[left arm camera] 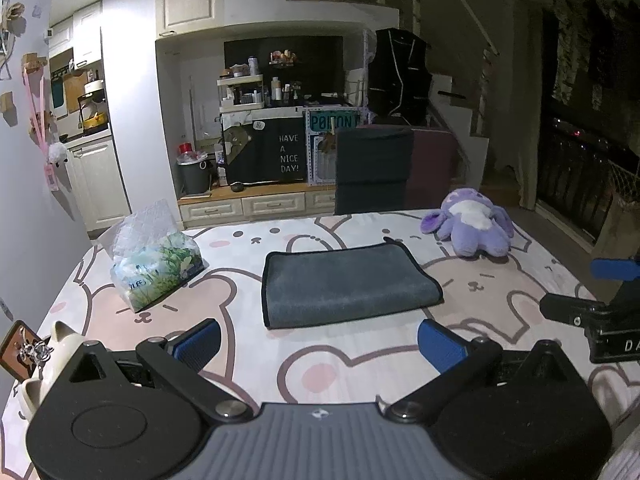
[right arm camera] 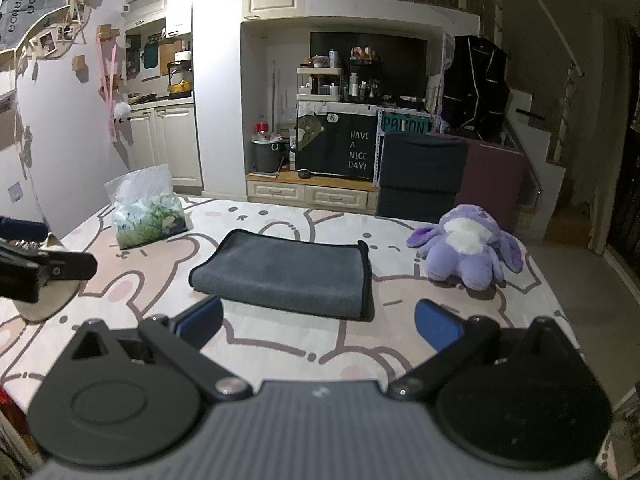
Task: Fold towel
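Blue-padded and black-armed, my left gripper [left arm camera: 318,346] sits lowest in the left wrist view, its two fingers spread wide with nothing between them but the tablecloth. My right gripper [right arm camera: 318,322] looks the same in its own view: fingers wide apart, holding nothing. Each tool also shows at the edge of the other's picture, mine on the right appearing beyond the left one's far side, both hovering over the near part of the table.

Just ahead of both lies the dark grey folded towel with black edging [left arm camera: 348,284], flat on the pink and white bear-print tablecloth [left arm camera: 320,372], roughly in the middle of the table and apart from either gripper. It rests as a neat rectangle with layers stacked on one another.

To the towel's left stands a soft pack of tissues with a green leafy print [left arm camera: 158,268], one white sheet poking up. To its right, near the far edge, a purple and white plush toy [left arm camera: 474,226] lies slumped. A cream ceramic cat-eared dish [left arm camera: 48,360] sits near my left gripper.
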A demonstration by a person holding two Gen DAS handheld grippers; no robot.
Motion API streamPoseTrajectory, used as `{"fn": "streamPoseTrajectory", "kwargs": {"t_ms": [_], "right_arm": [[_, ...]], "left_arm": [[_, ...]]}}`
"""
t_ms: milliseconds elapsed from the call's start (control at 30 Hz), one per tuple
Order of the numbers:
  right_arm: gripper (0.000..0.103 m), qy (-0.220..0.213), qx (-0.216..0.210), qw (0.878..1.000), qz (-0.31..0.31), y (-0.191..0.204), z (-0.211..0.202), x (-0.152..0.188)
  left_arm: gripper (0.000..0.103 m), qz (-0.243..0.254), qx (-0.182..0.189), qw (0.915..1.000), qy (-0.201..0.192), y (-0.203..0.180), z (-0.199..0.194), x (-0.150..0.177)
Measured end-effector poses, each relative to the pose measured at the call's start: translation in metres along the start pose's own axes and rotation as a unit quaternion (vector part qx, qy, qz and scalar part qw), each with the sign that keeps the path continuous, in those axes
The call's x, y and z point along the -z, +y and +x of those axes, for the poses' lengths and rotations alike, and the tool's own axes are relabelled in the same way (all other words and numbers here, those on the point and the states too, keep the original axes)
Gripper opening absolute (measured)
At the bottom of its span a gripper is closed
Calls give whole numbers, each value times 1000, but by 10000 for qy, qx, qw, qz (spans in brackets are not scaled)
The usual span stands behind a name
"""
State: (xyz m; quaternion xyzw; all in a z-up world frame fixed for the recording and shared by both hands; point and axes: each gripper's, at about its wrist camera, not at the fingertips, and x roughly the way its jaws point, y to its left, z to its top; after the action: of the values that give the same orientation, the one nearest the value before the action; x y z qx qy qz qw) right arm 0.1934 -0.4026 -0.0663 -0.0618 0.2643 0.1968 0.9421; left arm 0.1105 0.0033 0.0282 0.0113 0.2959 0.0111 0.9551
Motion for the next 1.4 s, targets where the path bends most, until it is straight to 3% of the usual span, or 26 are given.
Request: {"fn": "streamPoseTrajectory", "kwargs": {"t_ms": [933, 1400], "right_arm": [[103, -118, -103, 9997, -164, 12, -45, 37], [103, 8, 64, 10000, -43, 13, -51, 47]], "left_arm": [[103, 232, -42, 9997, -23, -4, -29, 53], [103, 269, 52, 9996, -71, -9, -41, 70]]}}
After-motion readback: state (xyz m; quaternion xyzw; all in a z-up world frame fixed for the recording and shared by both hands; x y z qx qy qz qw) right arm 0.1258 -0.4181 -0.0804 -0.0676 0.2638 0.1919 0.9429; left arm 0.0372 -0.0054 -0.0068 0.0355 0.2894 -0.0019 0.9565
